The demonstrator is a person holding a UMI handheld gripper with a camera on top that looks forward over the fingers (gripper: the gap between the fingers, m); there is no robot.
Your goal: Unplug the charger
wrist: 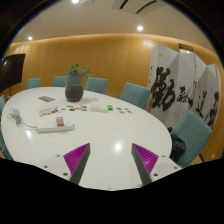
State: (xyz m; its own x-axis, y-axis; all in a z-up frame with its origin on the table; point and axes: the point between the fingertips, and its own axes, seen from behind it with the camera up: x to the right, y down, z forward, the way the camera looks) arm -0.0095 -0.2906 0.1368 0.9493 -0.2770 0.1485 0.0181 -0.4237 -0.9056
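Observation:
A white power strip with a charger plugged into it point(57, 123) lies on the white oval table point(110, 135), to the left and well beyond my fingers. A thin cable runs from it across the tabletop. My gripper point(111, 157) is open, its two magenta pads point(77, 157) spread wide with only bare tabletop between them. Nothing is held.
A potted plant in a grey pot point(76, 86) stands at the table's far middle. A phone-like dark object point(47, 99) and small items lie nearby. Teal chairs point(134, 95) ring the table. A folding screen with calligraphy point(185, 95) stands at right.

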